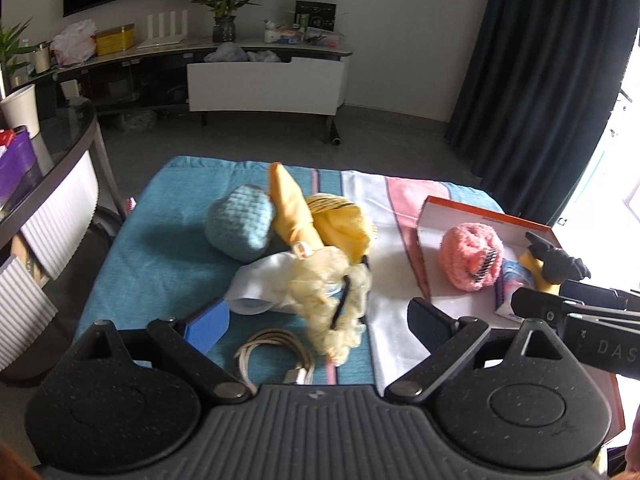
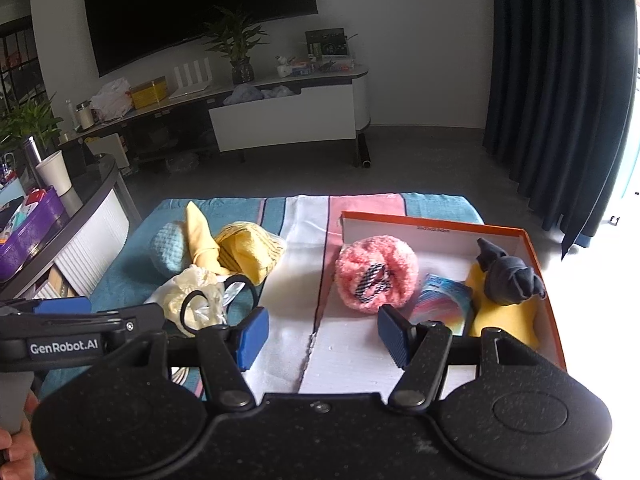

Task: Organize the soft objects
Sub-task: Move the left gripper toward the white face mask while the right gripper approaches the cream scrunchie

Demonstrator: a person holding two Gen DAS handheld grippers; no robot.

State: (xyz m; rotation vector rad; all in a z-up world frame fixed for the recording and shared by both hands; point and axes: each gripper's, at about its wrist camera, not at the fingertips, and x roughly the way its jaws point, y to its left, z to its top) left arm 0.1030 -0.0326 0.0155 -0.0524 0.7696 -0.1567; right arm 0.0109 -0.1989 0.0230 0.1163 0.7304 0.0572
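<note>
Tools both released, nothing grasped — left tool [image 1: 318, 322] above the cream scrunchie [image 1: 328, 300], right tool [image 2: 322, 336] near the pink fluffy item [image 2: 376, 274] in the orange box [image 2: 548, 288].

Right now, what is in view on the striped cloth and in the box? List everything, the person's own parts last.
striped cloth: 1, teal, white and pink, under everything
box: 1, orange rim, right side
fluffy ball: 1, pink, in box
knotted sock: 1, dark grey, in box
knit bundle: 1, light blue, left pile
yellow cloths: several, left pile
frilly piece: 1, cream, pile's front
cable: 1, whitish, near edge
left gripper: open, empty
right gripper: open, empty
</note>
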